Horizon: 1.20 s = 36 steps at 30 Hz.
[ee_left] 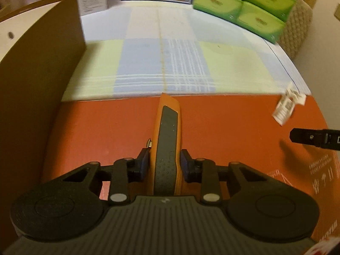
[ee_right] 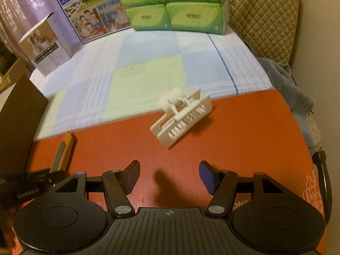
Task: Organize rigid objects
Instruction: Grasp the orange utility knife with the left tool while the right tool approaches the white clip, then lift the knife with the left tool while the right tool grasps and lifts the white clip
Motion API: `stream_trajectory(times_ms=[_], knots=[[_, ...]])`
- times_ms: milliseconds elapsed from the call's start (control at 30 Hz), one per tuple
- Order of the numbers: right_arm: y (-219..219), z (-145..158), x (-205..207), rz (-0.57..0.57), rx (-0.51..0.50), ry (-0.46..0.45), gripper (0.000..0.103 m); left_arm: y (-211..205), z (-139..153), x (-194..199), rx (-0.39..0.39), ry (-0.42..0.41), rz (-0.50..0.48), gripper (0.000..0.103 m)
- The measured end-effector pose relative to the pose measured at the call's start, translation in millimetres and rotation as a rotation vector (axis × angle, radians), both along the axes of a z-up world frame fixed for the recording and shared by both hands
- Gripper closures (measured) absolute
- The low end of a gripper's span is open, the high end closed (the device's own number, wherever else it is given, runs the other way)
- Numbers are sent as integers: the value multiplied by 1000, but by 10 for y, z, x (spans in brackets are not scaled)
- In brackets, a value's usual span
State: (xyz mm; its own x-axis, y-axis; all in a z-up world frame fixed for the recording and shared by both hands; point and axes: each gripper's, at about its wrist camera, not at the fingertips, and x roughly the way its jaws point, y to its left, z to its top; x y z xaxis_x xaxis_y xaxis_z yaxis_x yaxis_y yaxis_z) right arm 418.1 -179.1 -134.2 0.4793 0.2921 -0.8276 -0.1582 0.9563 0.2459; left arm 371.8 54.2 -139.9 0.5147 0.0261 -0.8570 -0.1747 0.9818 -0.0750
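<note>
My left gripper (ee_left: 164, 161) is shut on an orange and grey utility knife (ee_left: 166, 140), which points forward over the red board (ee_left: 102, 131). The knife also shows in the right wrist view (ee_right: 62, 152), held by the left gripper (ee_right: 40, 177) at the left edge. My right gripper (ee_right: 169, 175) is open and empty above the red board (ee_right: 244, 131). A white plastic clip (ee_right: 182, 116) lies on the board ahead of it, near the cloth edge. The clip also shows in the left wrist view (ee_left: 286, 106), beyond a right gripper finger (ee_left: 308, 138).
A checked cloth (ee_left: 165, 63) covers the surface beyond the board. Green tissue packs (ee_right: 176, 4), a printed carton (ee_right: 89, 10) and a small white box (ee_right: 44, 46) stand at the back. A brown cardboard wall (ee_left: 42, 74) rises on the left. A quilted cushion (ee_right: 265, 14) sits right.
</note>
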Motion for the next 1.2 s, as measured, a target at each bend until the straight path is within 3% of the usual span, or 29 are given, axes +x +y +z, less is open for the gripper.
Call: stream_trajectory(times_ms=[467,500,633,967,1000,1200], knots=[[123,6,394,-102,-37,-62,45,64,-25,36,-23,12,6,74],[134,0,397,-94,-51,-66,47,62,-27,35,-20,13,0,74],[113,-8,347,-54,-43,-87,71,61,-31,32,-18,12,-12,73],[13,46,158,18,-66,-80,90,20,-29,-7,-2,20,-57,73],[-6,60,117,33,-57,-87,103,9,-27,-16,2,21,-60,73],[-2,68,-108,103,-51,-61,103,-8,-18,-87,12,26,-70,73]])
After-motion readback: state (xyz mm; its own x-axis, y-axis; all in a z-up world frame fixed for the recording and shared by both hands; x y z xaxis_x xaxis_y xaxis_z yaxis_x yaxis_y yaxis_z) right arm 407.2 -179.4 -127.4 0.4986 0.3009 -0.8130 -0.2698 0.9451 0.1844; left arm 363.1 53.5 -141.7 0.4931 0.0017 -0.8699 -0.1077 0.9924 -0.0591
